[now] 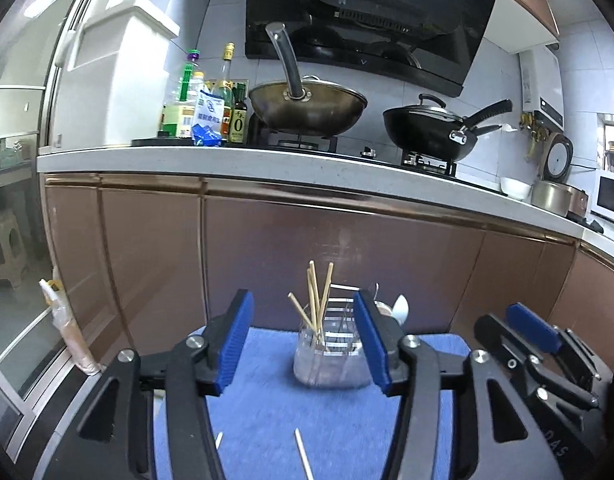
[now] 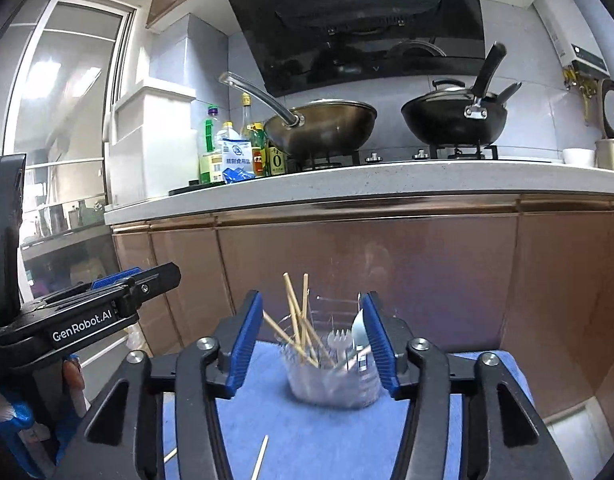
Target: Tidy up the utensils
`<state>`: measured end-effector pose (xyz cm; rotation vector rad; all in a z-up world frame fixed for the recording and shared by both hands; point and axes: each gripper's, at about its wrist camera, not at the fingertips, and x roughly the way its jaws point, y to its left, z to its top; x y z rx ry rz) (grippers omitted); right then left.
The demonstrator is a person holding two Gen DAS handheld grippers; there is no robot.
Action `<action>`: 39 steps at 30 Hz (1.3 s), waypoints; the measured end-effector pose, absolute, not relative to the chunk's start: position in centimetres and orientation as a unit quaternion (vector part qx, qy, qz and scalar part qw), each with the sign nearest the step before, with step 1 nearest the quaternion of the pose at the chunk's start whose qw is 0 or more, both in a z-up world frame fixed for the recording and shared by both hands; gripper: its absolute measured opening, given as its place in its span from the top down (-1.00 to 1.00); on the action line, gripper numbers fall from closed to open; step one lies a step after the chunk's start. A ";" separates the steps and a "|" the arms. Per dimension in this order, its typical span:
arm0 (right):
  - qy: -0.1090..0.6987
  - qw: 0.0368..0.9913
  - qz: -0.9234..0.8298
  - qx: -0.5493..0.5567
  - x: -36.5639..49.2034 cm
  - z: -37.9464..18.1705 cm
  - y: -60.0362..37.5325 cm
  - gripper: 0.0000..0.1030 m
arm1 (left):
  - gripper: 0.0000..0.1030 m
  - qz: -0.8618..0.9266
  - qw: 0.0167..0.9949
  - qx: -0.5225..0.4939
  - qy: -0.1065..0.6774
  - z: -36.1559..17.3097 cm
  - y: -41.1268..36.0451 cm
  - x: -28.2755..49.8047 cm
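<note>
A clear plastic utensil holder stands on a blue towel and holds several wooden chopsticks. In the right wrist view the holder also holds a white fork and a spoon. Two loose chopsticks lie on the towel near me, and they also show in the right wrist view. My left gripper is open and empty, short of the holder. My right gripper is open and empty, also short of it, and shows at the right in the left wrist view.
Brown cabinet doors rise just behind the towel under a white counter. Two woks, bottles and a rice cooker sit on the counter. A glass sliding door is at the left.
</note>
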<state>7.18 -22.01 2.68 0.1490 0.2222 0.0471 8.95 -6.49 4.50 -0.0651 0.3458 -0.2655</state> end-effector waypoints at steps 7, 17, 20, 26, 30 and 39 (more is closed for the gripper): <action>0.106 0.992 0.002 0.061 1.7 3.5 -21.2 -0.49 | -0.07 -0.124 0.980 -0.026 0.154 5.1 -4.9 3.8; 0.100 0.993 -0.024 0.057 -2.7 3.8 -20.9 -0.81 | -0.16 -0.115 0.983 -0.006 0.141 5.1 -4.1 -0.2; 0.101 0.992 -0.025 0.064 -3.4 3.7 -21.2 -0.85 | -0.24 -0.107 0.985 -0.001 0.136 5.1 -3.8 -1.0; 0.102 0.992 -0.023 0.068 -4.4 3.6 -21.6 -0.85 | -0.33 -0.092 0.988 0.005 0.128 5.3 -3.1 -2.1; 0.102 0.992 -0.022 0.078 -5.0 3.6 -22.0 -0.85 | -0.36 -0.080 0.989 0.004 0.123 5.4 -2.5 -2.5; 0.111 0.988 -0.026 0.102 -5.4 3.1 -23.0 -0.85 | -0.37 -0.053 0.989 0.008 0.136 4.9 -1.4 -2.7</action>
